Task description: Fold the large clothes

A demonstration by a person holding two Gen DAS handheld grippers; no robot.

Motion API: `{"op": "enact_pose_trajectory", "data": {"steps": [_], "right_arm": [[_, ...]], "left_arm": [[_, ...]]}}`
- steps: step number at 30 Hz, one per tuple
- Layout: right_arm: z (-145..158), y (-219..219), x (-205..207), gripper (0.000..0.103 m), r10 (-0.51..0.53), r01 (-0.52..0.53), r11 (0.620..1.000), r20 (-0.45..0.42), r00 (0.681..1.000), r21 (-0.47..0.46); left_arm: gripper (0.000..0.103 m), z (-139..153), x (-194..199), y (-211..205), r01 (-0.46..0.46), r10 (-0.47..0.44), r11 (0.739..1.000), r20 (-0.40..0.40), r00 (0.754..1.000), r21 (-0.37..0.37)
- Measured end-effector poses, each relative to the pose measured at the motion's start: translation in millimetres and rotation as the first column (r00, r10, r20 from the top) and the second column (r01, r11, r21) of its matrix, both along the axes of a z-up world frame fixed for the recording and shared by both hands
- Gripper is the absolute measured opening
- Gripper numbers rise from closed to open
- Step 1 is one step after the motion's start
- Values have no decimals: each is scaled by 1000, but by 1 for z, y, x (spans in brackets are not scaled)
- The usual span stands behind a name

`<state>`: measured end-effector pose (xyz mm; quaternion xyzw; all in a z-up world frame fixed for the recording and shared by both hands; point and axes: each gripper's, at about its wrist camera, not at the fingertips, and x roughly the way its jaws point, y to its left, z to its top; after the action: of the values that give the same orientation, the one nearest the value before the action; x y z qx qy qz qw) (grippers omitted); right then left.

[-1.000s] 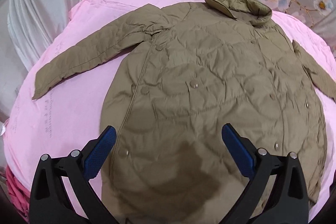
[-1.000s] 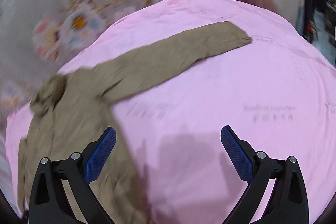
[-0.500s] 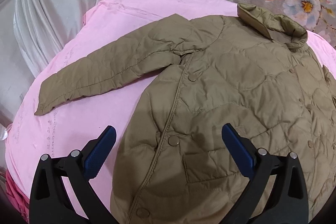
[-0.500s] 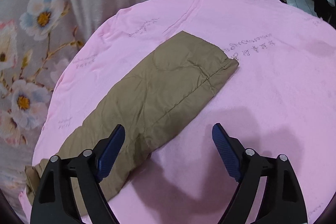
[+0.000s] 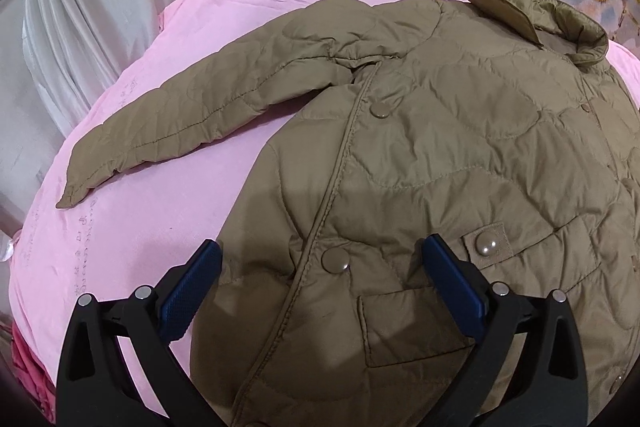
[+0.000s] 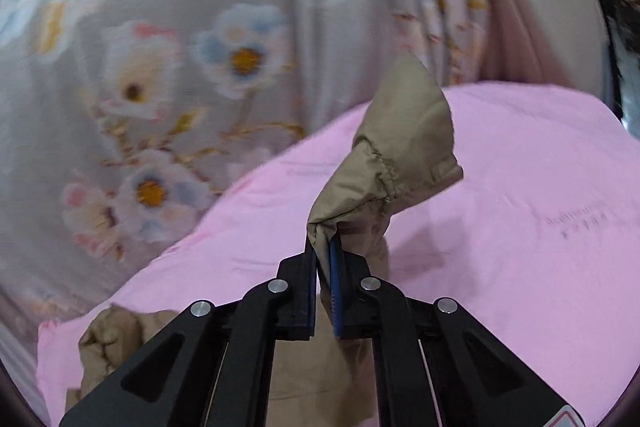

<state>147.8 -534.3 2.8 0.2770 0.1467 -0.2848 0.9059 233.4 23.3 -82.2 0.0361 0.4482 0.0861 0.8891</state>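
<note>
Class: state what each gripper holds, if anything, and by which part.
Right gripper: shut on the jacket's sleeve, pinched near the cuff. Left gripper: open above the jacket, holding nothing.

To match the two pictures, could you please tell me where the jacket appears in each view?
Left wrist view: the jacket fills the centre and right, one sleeve stretching left, under the open left gripper.
Right wrist view: only a sleeve cuff, centre, pinched in the right gripper.
Shared landmark: the pink sheet.

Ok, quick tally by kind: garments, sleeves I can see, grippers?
Jacket: 1
Sleeves: 2, one flat, one pinched at the cuff
Grippers: 2, left gripper open, right gripper shut
Total: 5
</note>
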Motion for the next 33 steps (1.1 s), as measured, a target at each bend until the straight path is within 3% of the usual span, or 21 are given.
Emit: {"op": "enact_pose_trajectory", "data": {"steps": [4, 7, 12, 16, 17, 19, 21, 22, 26, 29, 33], "right_arm": [[48, 104, 36, 7, 282, -276, 948, 17, 959, -157], [55, 185, 60, 7, 470, -465, 859, -32, 882, -214], [19, 295, 95, 9, 671, -698, 685, -192, 716, -210], [-26, 345, 104, 13, 737, -796, 590, -310, 600, -138], [-36, 357, 104, 18, 745, -815, 565, -344, 571, -129], [-45, 367, 96, 31, 754, -832, 542, -366, 545, -122], [-44, 368, 83, 56, 766, -834, 538, -342, 544, -123], [-42, 366, 78, 60, 769, -830, 544, -326, 551, -121], [-29, 344, 51, 61, 752, -787, 608, -246, 612, -99], [-25, 310, 31, 61, 701, -723, 687, -205, 684, -64], [-36, 247, 14, 61, 593, -596, 802, -179, 785, 43]], "left_arm": [[98, -1, -3, -1, -2, 2, 1000, 18, 1000, 9], [98, -2, -4, 2, -4, 4, 1000, 30, 1000, -10], [98, -3, -6, 4, -3, 5, 1000, 48, 999, -26], [98, -4, -6, 4, -2, 4, 1000, 54, 999, -28], [98, -4, -6, 4, -2, 3, 999, 55, 998, -32], [98, -4, -6, 6, 0, 3, 999, 55, 998, -45], [98, -3, -5, 7, 1, 2, 998, 53, 999, -56], [98, -3, -5, 8, 4, -1, 998, 51, 999, -60], [98, 7, -4, 13, 19, -16, 993, 28, 999, -117], [98, 29, -4, 24, 37, -33, 953, 21, 999, -301], [98, 51, 2, 21, 62, -50, 889, 38, 998, -453]]}}
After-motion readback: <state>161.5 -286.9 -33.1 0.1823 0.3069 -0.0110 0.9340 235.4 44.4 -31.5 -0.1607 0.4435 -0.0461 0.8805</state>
